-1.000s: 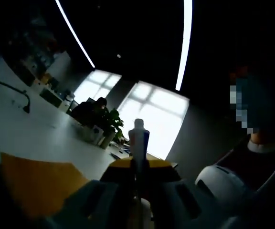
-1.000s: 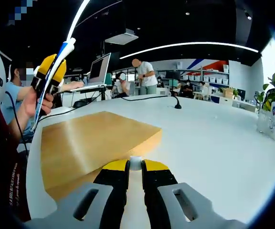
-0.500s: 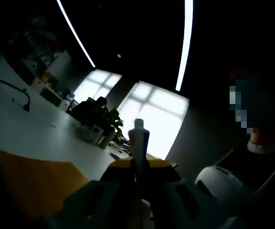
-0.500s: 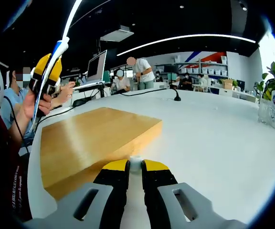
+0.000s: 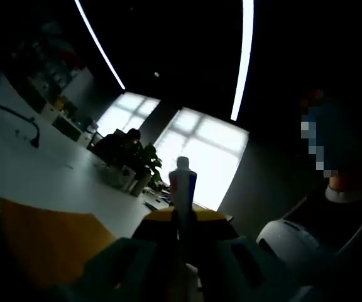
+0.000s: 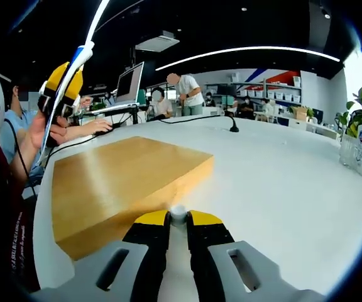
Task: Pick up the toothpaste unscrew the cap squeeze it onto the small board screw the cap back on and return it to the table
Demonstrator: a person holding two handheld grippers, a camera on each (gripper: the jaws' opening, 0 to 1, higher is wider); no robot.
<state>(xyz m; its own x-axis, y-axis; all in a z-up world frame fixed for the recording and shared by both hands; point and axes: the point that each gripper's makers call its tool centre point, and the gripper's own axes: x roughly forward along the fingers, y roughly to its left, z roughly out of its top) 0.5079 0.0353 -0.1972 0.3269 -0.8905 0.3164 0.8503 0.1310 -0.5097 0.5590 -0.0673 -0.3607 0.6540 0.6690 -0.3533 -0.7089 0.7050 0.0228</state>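
Left gripper (image 5: 180,220): clenched on the toothpaste tube (image 5: 182,189), held upright above the white table (image 6: 281,189); nozzle uncapped
Right gripper (image 6: 178,220): pinching the small white cap (image 6: 178,213); low over the table
Wooden board (image 6: 115,179): flat, just beside the right gripper

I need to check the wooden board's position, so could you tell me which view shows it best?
The right gripper view: the wooden board lies well lit on the white table, top and front edge clear. The left gripper view shows just a dim orange corner.
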